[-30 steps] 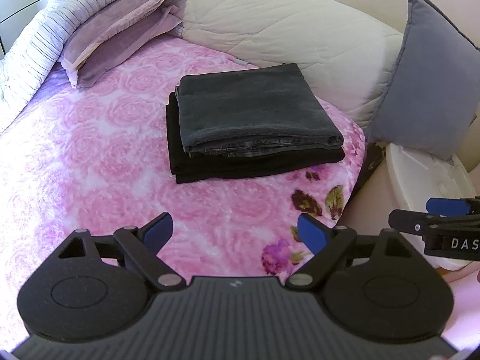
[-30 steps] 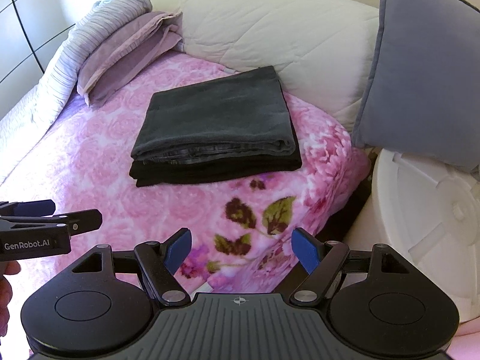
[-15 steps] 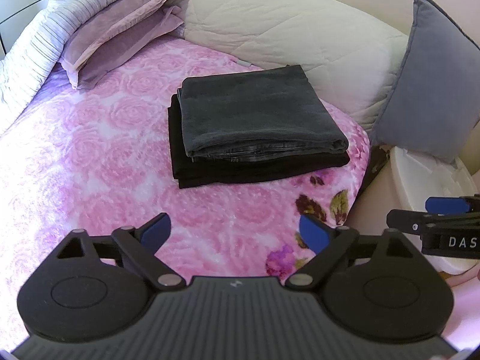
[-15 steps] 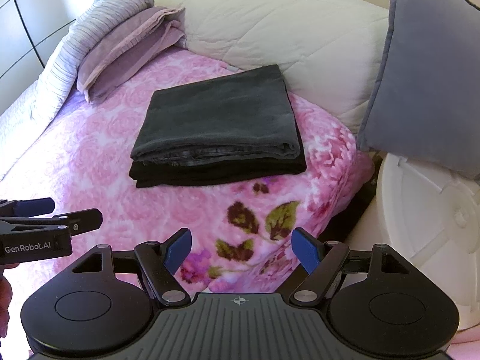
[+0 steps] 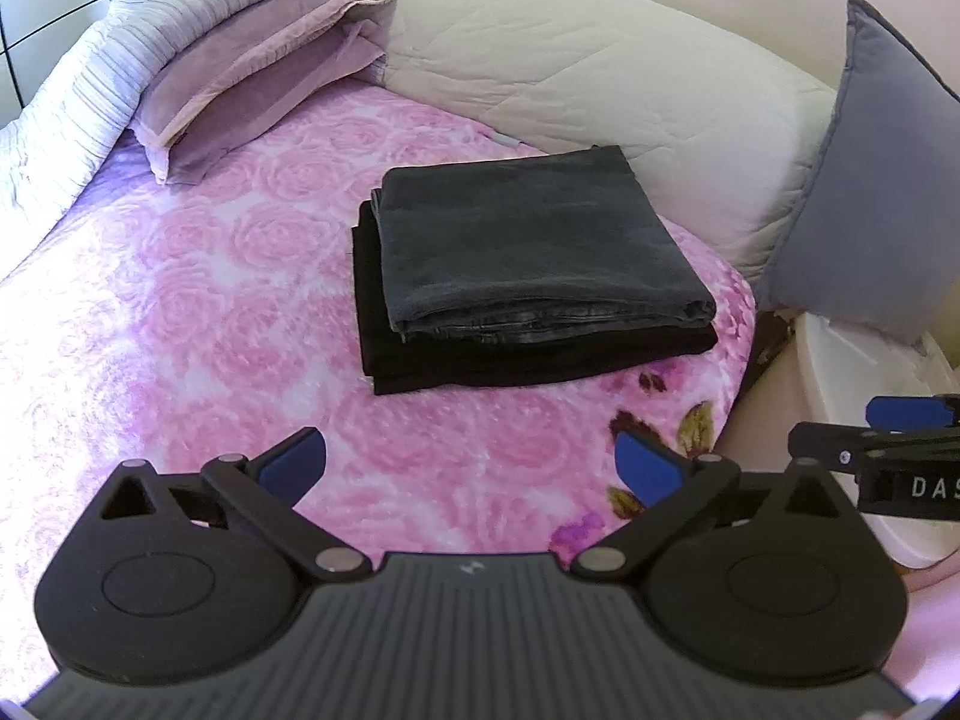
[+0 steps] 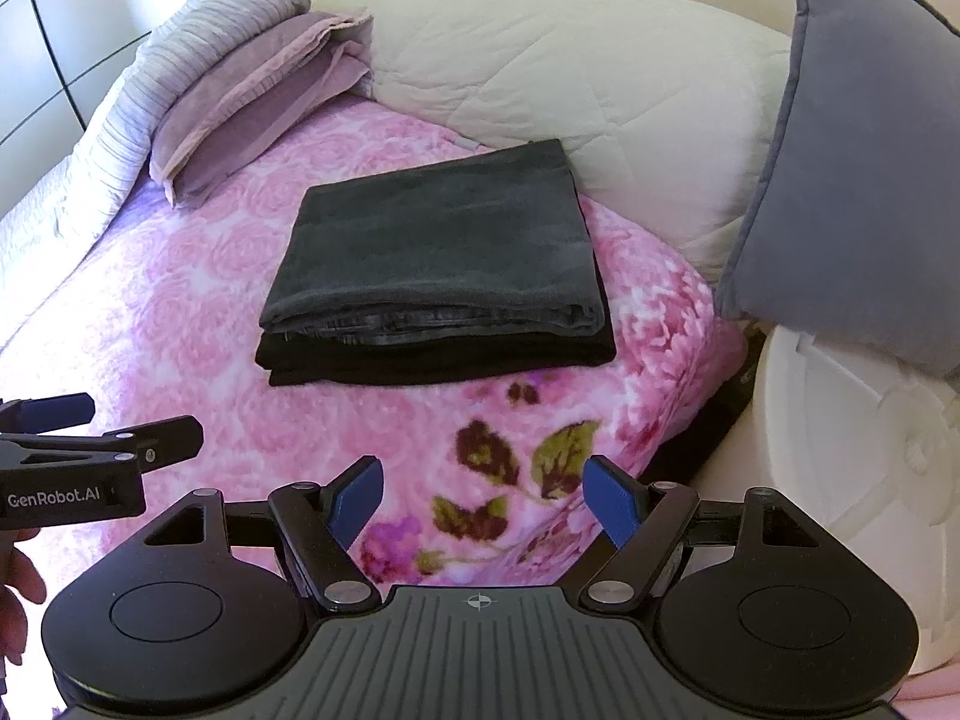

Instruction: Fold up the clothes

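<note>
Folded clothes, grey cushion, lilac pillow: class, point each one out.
Grey folded garment (image 6: 438,240), right wrist view, middle of its top face.
Grey cushion (image 6: 852,150), right wrist view, front face.
Lilac pillow (image 5: 252,60), left wrist view, upper face.

Black garment (image 5: 480,360) mostly hidden under grey one (image 5: 528,240).

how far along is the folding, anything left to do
Done: a grey garment lies folded square on a folded black garment, stacked on the pink blanket. In hand: nothing. The left gripper is opening with nothing between its fingers, and the right gripper is open and empty. Left: no unfolded clothes show in either view.
</note>
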The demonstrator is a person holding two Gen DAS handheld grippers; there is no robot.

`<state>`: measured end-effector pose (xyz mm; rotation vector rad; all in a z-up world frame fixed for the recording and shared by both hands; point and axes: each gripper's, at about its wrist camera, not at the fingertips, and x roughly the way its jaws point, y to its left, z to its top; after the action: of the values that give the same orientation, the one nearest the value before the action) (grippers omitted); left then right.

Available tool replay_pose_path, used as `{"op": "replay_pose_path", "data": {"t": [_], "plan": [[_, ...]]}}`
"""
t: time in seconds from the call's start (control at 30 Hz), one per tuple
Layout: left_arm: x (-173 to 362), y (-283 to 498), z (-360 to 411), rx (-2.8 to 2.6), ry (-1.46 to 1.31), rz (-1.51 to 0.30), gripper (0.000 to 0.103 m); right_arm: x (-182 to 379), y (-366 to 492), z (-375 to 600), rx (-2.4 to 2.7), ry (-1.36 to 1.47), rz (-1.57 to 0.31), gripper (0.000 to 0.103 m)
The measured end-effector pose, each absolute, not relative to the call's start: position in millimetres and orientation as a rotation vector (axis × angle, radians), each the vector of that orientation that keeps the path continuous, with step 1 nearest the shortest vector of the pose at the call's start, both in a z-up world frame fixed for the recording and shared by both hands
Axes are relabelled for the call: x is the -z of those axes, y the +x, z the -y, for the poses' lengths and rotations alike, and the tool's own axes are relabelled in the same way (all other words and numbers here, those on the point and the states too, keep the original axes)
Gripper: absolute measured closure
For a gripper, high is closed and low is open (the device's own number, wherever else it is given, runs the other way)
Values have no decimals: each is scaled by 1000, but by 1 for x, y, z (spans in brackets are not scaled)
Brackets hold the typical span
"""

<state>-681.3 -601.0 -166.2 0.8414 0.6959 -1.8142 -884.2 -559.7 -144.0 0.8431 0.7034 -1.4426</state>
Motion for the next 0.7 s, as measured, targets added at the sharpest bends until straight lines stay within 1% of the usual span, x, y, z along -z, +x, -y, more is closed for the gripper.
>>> {"op": "replay_pose_path", "data": {"t": [0.17, 0.3, 0.43, 0.7], "plan": [[166, -681, 603, 1811, 841, -703, 2, 142, -882, 561, 1447, 827, -708, 26], [165, -681, 602, 1817, 830, -702, 5, 143, -880, 562, 1446, 824, -714, 26], [165, -682, 602, 1833, 813, -725, 5, 144, -880, 562, 1447, 825, -719, 26], [162, -684, 599, 1839, 805, -690, 4, 145, -879, 562, 1452, 829, -719, 26]]}}
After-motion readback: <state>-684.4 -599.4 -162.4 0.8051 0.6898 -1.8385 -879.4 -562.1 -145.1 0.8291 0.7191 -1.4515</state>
